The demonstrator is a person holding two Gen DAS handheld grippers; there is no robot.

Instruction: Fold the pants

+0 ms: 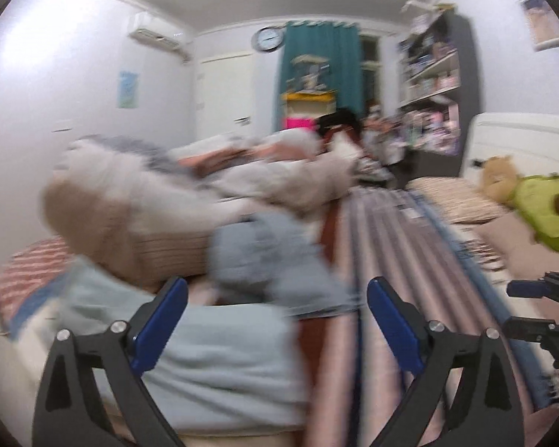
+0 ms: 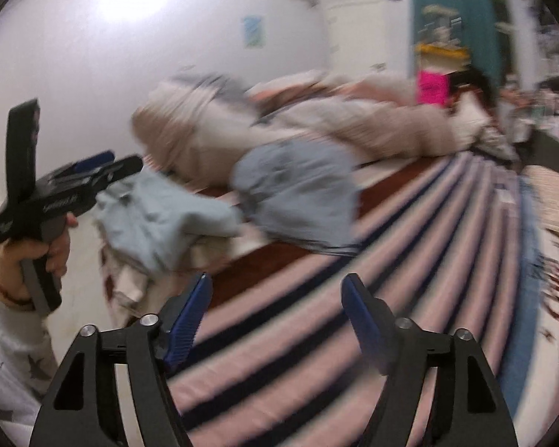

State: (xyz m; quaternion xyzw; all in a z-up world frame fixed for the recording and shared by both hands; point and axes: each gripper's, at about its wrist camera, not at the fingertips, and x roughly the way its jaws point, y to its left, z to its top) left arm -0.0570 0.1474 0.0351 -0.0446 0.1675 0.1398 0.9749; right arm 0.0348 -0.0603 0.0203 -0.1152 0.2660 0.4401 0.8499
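Two tongs point(image 1: 277, 320) point(image 2: 275, 313) both spread apart, pale blue pants point(image 2: 294, 190) crumpled, blurred, on striped bedspread point(image 2: 316, 316)

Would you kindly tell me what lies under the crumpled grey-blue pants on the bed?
The crumpled grey-blue pants rest on the pink, navy and rust striped bedspread. Whatever lies directly beneath them is covered.

1. The left tool point(image 1: 277, 320) has matt black plastic arms, ribbed blue plastic pads and shiny metal screw heads.
2. The right tool point(image 2: 275, 316) looks the same: matt black plastic, ribbed blue pads, bright metal screws.
3. The pale blue pants point(image 2: 160, 216) are soft, matt, creased cloth.
4. The striped blanket point(image 2: 354, 316) on the bed is matt woven cloth.
5. The beige duvet point(image 1: 138, 201) looks soft and matt; blur hides its texture.
6. The green plush toy point(image 1: 548, 212) looks fuzzy.
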